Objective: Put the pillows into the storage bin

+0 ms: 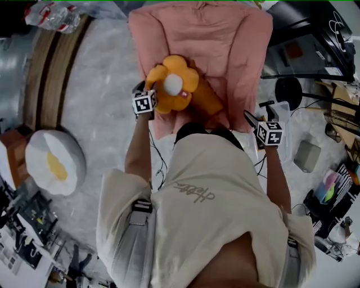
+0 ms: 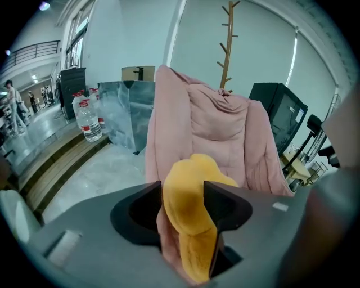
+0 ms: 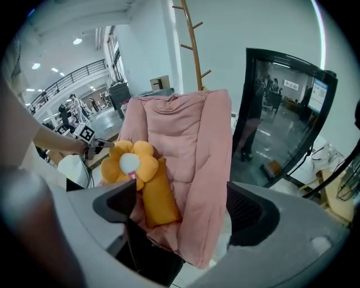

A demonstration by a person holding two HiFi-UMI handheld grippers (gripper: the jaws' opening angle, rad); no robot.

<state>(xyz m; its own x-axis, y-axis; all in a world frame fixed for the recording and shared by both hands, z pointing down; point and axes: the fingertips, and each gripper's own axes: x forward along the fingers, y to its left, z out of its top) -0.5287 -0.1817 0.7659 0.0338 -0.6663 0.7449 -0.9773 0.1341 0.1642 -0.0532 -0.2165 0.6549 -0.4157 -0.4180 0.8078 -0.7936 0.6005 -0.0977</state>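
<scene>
An orange flower pillow [image 1: 171, 84] with a white centre lies on the seat of a pink padded chair [image 1: 225, 45], on top of a long orange pillow [image 1: 205, 98]. My left gripper [image 1: 149, 91] is at the flower's left edge. In the left gripper view one orange petal [image 2: 191, 191] fills the gap between the jaws of that gripper [image 2: 183, 188] and touches both. My right gripper [image 1: 251, 119] stands open beside the chair's right arm, holding nothing. The right gripper view shows the flower pillow [image 3: 130, 163], the long pillow [image 3: 158, 197] and the chair [image 3: 185, 129] beyond my right gripper's wide jaws [image 3: 180, 209].
A white fried-egg pillow [image 1: 53, 163] lies on the floor to the left. Water bottles [image 1: 53, 17] stand on wooden steps [image 1: 50, 73]. A clear plastic container [image 1: 286, 135] sits right of the chair, with a dark screen [image 3: 287, 112], a coat rack [image 2: 225, 45] and cluttered desks around.
</scene>
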